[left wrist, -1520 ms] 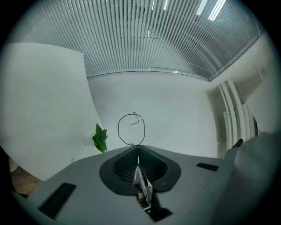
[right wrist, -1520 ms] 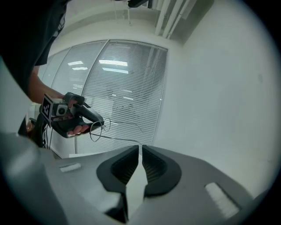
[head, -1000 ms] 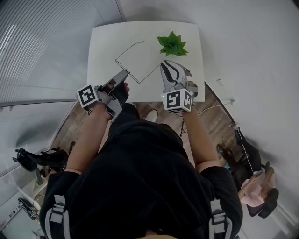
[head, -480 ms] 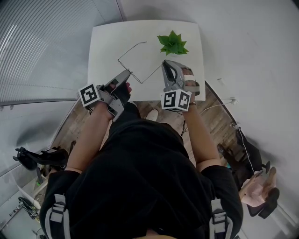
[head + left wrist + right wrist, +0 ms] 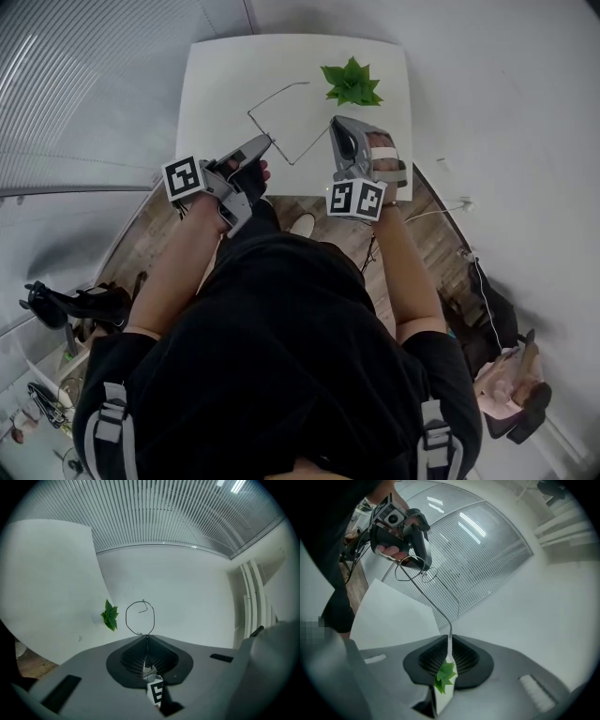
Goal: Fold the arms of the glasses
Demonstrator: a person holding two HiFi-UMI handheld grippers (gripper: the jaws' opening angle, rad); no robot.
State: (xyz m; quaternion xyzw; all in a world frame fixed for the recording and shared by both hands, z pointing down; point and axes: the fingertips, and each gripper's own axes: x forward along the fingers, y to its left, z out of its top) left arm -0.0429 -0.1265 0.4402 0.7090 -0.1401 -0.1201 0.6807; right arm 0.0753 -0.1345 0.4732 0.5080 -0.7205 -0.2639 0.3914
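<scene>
since a second ago the right claw point(image 5: 336, 124) has rolled over at the wrist and its jaws have just been closing – they now pinch the tip of one arm of the wire-rimmed glasses point(image 5: 312, 147). the frame has also drifted a little toward the far side of the worktop point(image 5: 216, 84).

that worktop is small, square and white, bare apart from a small green plant point(image 5: 351, 84) near its far right corner. a wood floor point(image 5: 441, 234) shows beneath its near edge, a ribbed, slatted wall point(image 5: 84, 84) runs along the left, and plain pale walls close the rest of the room.

the glasses hang in the air over the near half of the worktop, strung between the two claws with both arms spread. the left claw point(image 5: 267, 141) is pressed together on the front of the frame – in the right gripper view a lens ring shows on either side of it. the pinched arm runs straight from there into the right claw, while the other arm points away toward the far edge, touching nothing.
</scene>
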